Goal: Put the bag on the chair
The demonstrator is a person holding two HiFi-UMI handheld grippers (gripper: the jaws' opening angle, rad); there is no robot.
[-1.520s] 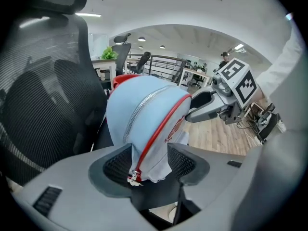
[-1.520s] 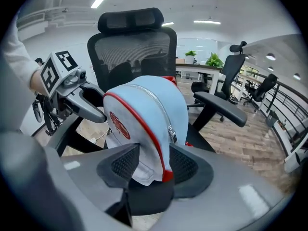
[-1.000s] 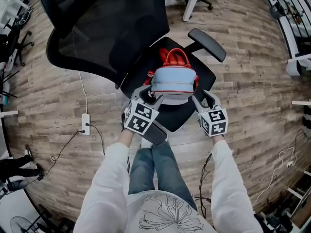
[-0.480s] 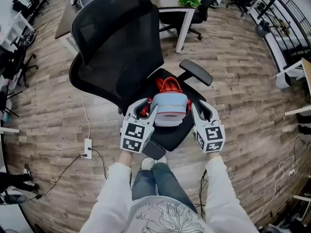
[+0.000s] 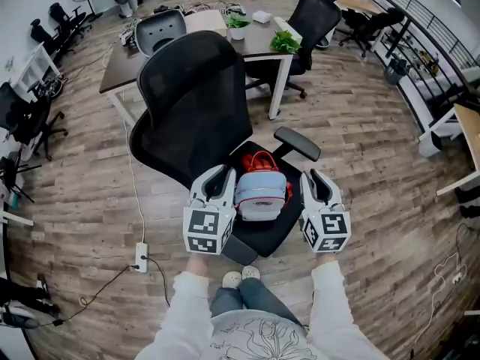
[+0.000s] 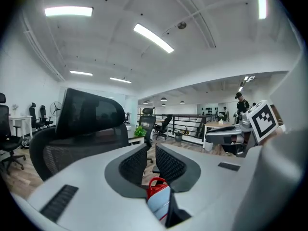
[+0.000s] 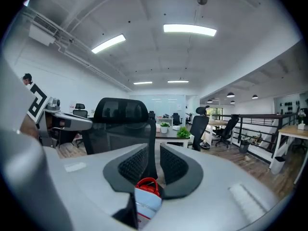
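Note:
A light blue bag [image 5: 260, 195] with red handles and trim stands upright on the seat [image 5: 279, 229] of a black mesh office chair [image 5: 196, 103]. My left gripper [image 5: 218, 175] hovers just left of the bag and my right gripper [image 5: 313, 180] just right of it, both raised and apart from it. In the left gripper view the jaws [image 6: 150, 154] are closing to a narrow gap with nothing between them; the bag [image 6: 159, 199] shows below. The right gripper [image 7: 154, 160] also stands at a narrow gap, holding nothing, with the bag [image 7: 146, 199] beneath.
The chair's right armrest [image 5: 296, 142] juts out behind the bag. A desk [image 5: 247, 43] with green plants stands beyond the chair, with other office chairs [image 5: 315, 15] around it. A power strip [image 5: 139, 257] and cable lie on the wooden floor at left. The person's shoes [image 5: 240, 277] are by the seat's front.
Both grippers have come off the bag's sides and drawn up and back, their jaws narrowing. The head view has lifted, so the chair looks smaller and more of the room shows.

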